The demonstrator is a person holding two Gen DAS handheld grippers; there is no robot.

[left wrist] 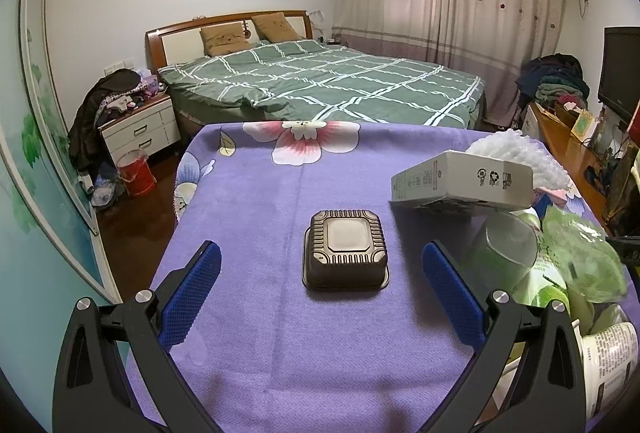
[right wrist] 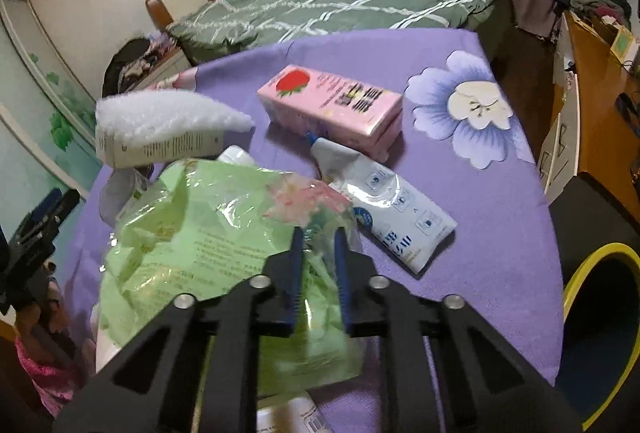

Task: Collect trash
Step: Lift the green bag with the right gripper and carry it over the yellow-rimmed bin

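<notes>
Purple cloth with large printed flowers covers the tabletop, and the litter to be collected lies across it. Places here are given relative to the green plastic bag, the largest piece, which lies crumpled at the near edge.

The bag is thin, glossy film with small print too blurred to read. It looks very light, limp and slippery, so a pinch on a bunched fold should hold better than on a flat sheet. The right hand-held gripper has its jaws nearly together on just such a fold at the bag's right side.

Beyond the bag lies a pink carton with a strawberry picture and dark lettering I cannot make out. It looks stiff and light, best taken across its narrow sides.

Between the bag and the carton lies a white squeeze tube with blue print, soft and probably slick.

Left of the bag, a white box rests tilted against a fluffy white bundle. The left wrist view shows recycling symbols on the box.

Further left sits an upturned black plastic tray, ribbed and rigid. The left hand-held gripper hangs wide open before it, holding nothing.
</notes>
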